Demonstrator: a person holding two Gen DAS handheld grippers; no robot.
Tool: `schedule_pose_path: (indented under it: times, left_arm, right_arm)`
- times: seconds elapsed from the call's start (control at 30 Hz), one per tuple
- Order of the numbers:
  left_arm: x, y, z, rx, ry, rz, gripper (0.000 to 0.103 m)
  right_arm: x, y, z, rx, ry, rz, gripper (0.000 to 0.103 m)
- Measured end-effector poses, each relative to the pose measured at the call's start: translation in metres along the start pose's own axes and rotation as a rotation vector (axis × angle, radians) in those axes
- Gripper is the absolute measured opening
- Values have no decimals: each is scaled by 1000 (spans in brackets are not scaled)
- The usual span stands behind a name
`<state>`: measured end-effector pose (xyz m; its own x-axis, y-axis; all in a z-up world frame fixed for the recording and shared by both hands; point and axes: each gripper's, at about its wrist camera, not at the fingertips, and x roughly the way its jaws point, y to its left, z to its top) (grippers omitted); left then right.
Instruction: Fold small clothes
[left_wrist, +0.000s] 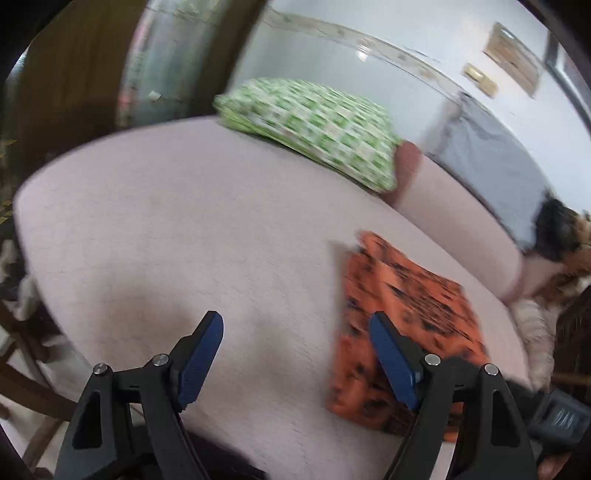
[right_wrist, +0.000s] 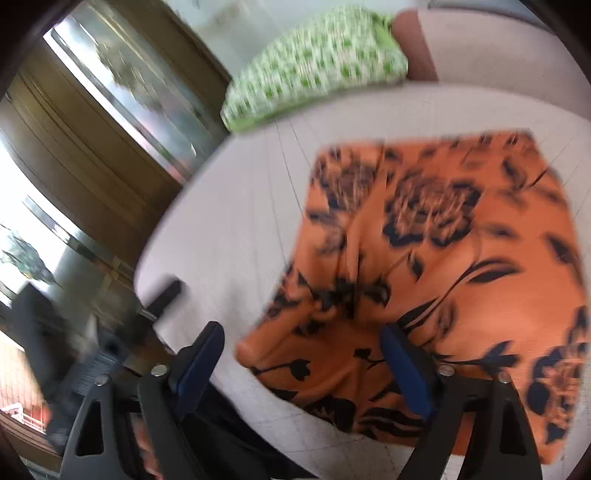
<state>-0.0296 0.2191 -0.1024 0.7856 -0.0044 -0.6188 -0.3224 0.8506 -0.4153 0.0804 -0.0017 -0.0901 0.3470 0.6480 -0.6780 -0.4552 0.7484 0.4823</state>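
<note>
An orange cloth with a black flower print (right_wrist: 436, 266) lies folded flat on the pale bed. It also shows in the left wrist view (left_wrist: 402, 332), at the right. My left gripper (left_wrist: 295, 325) is open and empty, held above the bed just left of the cloth's near edge. My right gripper (right_wrist: 303, 334) is open and empty, over the cloth's near left corner; its right finger (right_wrist: 406, 369) is above the cloth. The other gripper (right_wrist: 166, 295) shows faintly at the left of the right wrist view. Both views are blurred by motion.
A green-and-white checked pillow (left_wrist: 314, 125) lies at the far side of the bed (left_wrist: 166, 221). A grey folded fabric (left_wrist: 491, 158) and a furry toy or animal (left_wrist: 565, 236) are at the far right. A wooden door and window (right_wrist: 92, 147) are left of the bed.
</note>
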Motion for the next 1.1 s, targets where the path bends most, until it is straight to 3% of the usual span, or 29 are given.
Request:
schedule_pose_path:
  times: [0.13, 0.27, 0.3, 0.33, 0.37, 0.43, 0.47, 0.6, 0.73, 0.87, 0.9, 0.97, 1.0, 1.07, 1.1]
  left_arm:
    - [-4, -31, -6, 60, 68, -136, 82]
    - [5, -57, -11, 106, 124, -195, 82]
    - [18, -60, -16, 133, 173, -147, 71]
    - [35, -58, -22, 153, 233, -73, 31]
    - [56, -43, -30, 104, 328, -4, 24]
    - [59, -22, -29, -21, 349, -61, 32]
    - [54, -25, -25, -20, 348, -51, 34]
    - [36, -45, -17, 75, 306, -6, 48]
    - [16, -70, 16, 129, 186, -46, 66]
    - [45, -99, 53, 226, 154, -118, 66]
    - [64, -103, 57, 248, 181, -116, 64]
    - [113, -97, 53, 282, 291, 20, 49]
    - [134, -85, 48, 262, 364, 51, 48]
    - [139, -71, 51, 196, 373, -1, 49]
    - [132, -77, 55, 223, 352, -10, 42]
  right_arm:
    - [-42, -36, -12, 114, -96, 2, 89]
    - [-50, -73, -20, 262, -112, -4, 89]
    - [-45, -82, -21, 289, -112, 16, 88]
    - [-44, -89, -25, 312, -114, 35, 88]
    - [-40, -93, -27, 320, -114, 46, 88]
    - [-37, -91, -27, 318, -103, 76, 88]
    - [-37, -89, -26, 305, -100, 73, 88]
    - [-36, -96, -29, 309, -103, 90, 88]
    - [-42, -96, -29, 307, -99, 122, 88]
    - [-45, -103, -32, 329, -97, 160, 88]
    - [-45, -104, -32, 331, -97, 167, 88]
    - [-44, -106, -32, 333, -96, 177, 88]
    - [-44, -107, -33, 333, -95, 182, 88]
    - [-44, -108, -33, 328, -89, 196, 88]
    - [-44, -109, -34, 323, -92, 199, 88]
